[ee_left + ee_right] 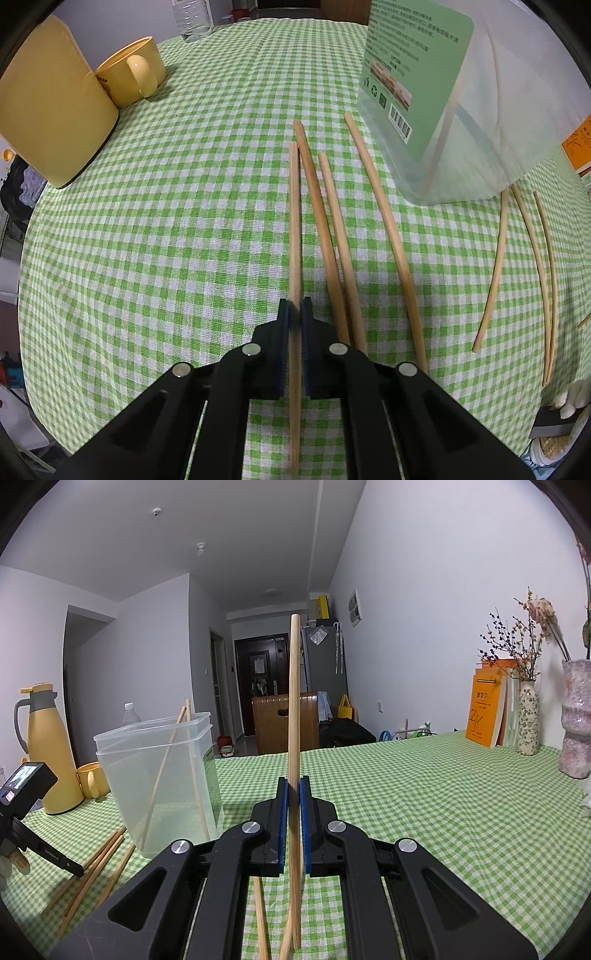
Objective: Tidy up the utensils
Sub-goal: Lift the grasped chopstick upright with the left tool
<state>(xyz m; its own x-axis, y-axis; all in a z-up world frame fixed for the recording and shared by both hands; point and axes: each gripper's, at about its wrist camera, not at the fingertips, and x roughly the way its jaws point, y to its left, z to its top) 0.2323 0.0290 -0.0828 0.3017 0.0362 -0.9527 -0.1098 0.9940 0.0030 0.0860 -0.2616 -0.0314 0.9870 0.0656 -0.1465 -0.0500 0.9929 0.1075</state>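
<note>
Both grippers, left gripper (295,308) and right gripper (294,788), are clamped on a chopstick each, two sit in the clear tub (162,775), loads left on the table.

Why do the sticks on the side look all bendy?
In the left wrist view the fisheye lens bows the chopsticks near the edge, while the chopstick in the left claw at the middle looks straight. In the right wrist view the tablecloth checks curve too, and the corners go dark.
</note>
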